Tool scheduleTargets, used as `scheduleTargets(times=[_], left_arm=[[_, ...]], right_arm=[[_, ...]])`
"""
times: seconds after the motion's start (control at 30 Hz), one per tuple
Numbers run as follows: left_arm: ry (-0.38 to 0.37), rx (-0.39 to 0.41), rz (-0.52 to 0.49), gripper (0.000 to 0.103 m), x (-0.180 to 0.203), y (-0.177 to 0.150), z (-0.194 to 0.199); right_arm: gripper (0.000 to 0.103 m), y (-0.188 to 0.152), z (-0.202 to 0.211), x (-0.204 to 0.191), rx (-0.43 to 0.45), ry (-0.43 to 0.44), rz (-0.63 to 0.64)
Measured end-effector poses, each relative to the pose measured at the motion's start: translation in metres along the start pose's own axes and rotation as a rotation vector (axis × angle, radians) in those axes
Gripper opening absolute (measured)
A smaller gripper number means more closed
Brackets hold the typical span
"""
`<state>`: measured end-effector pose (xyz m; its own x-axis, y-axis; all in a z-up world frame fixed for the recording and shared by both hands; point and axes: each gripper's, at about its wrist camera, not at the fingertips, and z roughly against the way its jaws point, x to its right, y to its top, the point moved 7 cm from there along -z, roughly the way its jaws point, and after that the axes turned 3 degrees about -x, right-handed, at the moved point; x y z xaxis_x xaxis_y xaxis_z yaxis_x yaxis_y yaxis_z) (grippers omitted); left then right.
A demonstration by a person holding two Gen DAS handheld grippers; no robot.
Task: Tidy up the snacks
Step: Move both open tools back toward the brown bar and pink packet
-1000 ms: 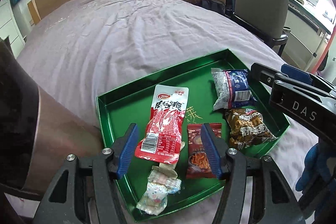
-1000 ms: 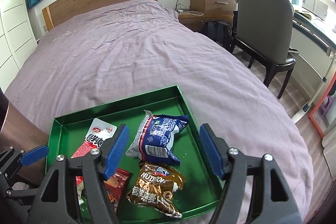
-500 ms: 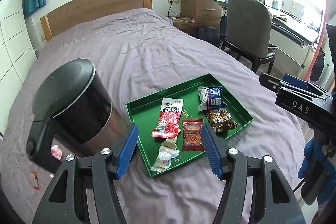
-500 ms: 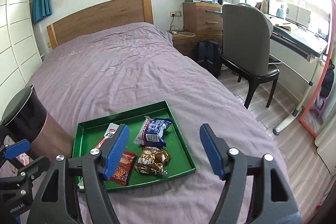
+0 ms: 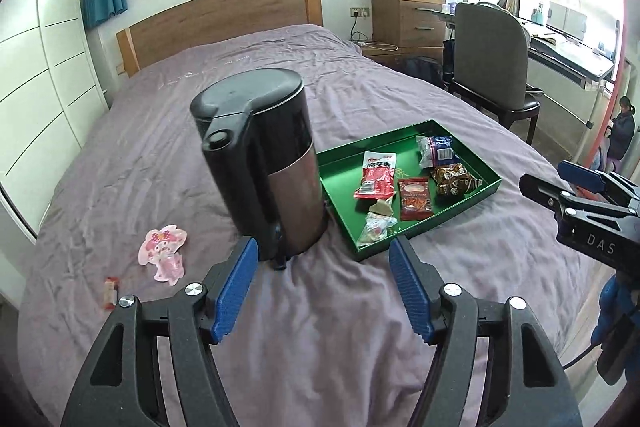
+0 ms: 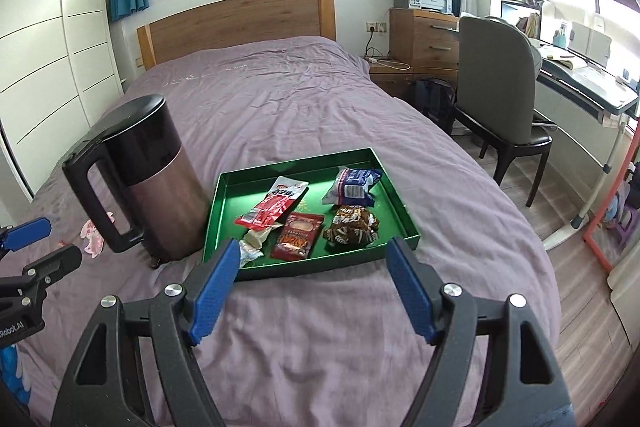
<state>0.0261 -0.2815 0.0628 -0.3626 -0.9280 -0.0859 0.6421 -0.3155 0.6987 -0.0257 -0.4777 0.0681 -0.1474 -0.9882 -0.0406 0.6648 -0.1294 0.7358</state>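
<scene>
A green tray (image 6: pixel 400 215) lies on the purple bed (image 6: pixel 288 115), and five snack packets rest inside it: a long red packet (image 6: pixel 276 205) toward the back left, a blue-and-white packet (image 6: pixel 354 185) at the back right, a brown packet (image 6: pixel 352 225) in front of that, a small dark-red packet (image 6: pixel 298 235) between the red and brown ones, and a pale crumpled wrapper (image 6: pixel 250 249) at the near left corner. Just beside the tray's left wall stands a black-and-copper electric kettle (image 6: pixel 152 179), upright with its handle turned left. Farther left on the bed lie a pink cartoon-character packet (image 5: pixel 164 251) and a tiny red-and-white candy (image 5: pixel 111 291), well apart from the tray. The left claw (image 5: pixel 320 291) hangs released above the bed, nothing between its blue pads, in front of the kettle. The right claw (image 6: pixel 310 293) is likewise spread wide and empty, held over the bed near the tray's front edge.
</scene>
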Motion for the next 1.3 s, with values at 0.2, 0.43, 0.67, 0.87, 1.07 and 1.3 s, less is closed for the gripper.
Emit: scheduleTargets(times=[0.2, 0.43, 0.67, 0.87, 1.07, 1.3], left_arm=[[0.037, 0.012, 0.017, 0.063, -0.033, -0.018, 0.011], [0.062, 0.009, 0.072, 0.063, -0.076, -0.034, 0.013], [0.110, -0.019, 0.154, 0.063, -0.135, -0.055, 0.000], [0.171, -0.040, 0.212, 0.063, -0.189, -0.075, -0.010], [0.209, -0.073, 0.275, 0.063, -0.230, -0.099, -0.021], [0.234, -0.099, 0.301, 0.063, -0.256, -0.116, -0.031]], right_arm=[[0.103, -0.028, 0.006, -0.049, -0.033, 0.058, 0.049], [0.103, -0.043, -0.001, -0.114, -0.077, 0.127, 0.135], [0.103, -0.052, -0.016, -0.188, -0.126, 0.198, 0.250], [0.103, -0.060, -0.032, -0.240, -0.163, 0.254, 0.306], [0.103, -0.070, -0.044, -0.278, -0.199, 0.290, 0.358], [0.103, -0.073, -0.056, -0.306, -0.220, 0.309, 0.403]])
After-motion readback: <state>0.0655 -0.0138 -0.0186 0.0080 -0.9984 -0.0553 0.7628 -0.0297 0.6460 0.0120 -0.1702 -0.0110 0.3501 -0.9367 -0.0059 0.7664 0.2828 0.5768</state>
